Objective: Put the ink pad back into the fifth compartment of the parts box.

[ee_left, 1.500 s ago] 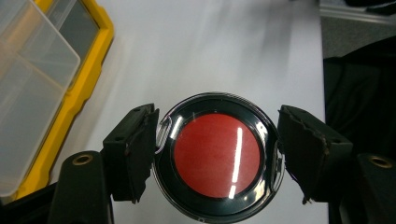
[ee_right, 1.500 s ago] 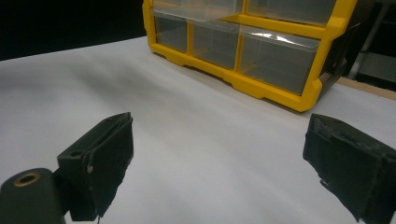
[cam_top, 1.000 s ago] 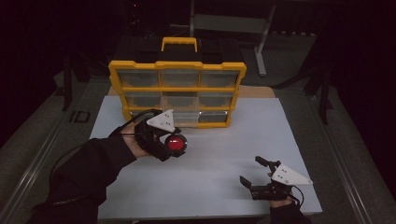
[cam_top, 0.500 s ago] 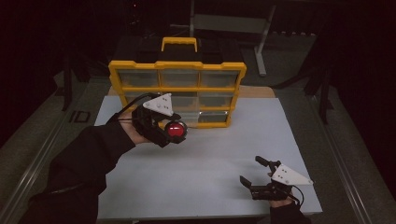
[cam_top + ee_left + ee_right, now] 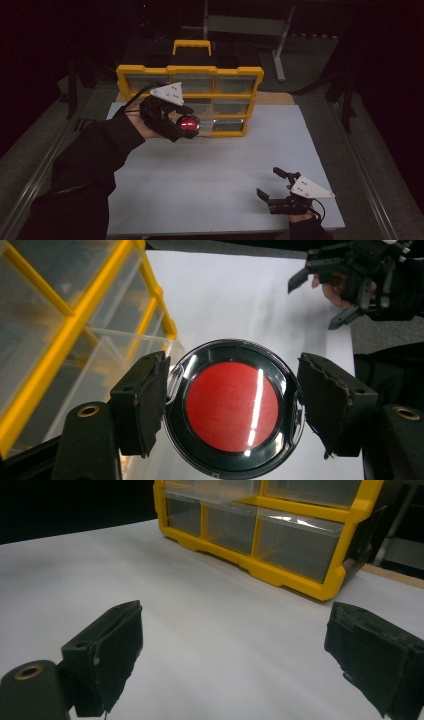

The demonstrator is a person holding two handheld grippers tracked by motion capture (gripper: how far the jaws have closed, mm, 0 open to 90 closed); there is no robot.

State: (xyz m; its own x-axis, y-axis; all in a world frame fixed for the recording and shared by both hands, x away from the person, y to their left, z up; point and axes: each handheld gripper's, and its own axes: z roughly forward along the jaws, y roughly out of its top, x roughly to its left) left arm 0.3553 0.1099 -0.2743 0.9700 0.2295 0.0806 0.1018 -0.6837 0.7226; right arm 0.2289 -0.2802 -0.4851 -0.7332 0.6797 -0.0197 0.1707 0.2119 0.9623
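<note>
Starting at the left of the high view, the left gripper is seen raised above the white table, just in front of the yellow drawer organizer. Between its 2 jaws a round red-faced tin with a black rim is clamped; in the left gripper view the tin is held across its width, the pads pressed on opposite sides of the rim. The tin is judged to be light and rigid, with a glossy, possibly slippery surface, so a grip across the rim is thought best, squarely at the widest line, since an off-centre hold could let it squirt out. A clear drawer of the organizer appears to stand pulled out just beside the tin, though how far is hard to tell.

Further right, the right gripper is held low over the table's near edge, well apart from the organizer. Its jaws are spread wide with nothing between them, as the right gripper view confirms.
</note>
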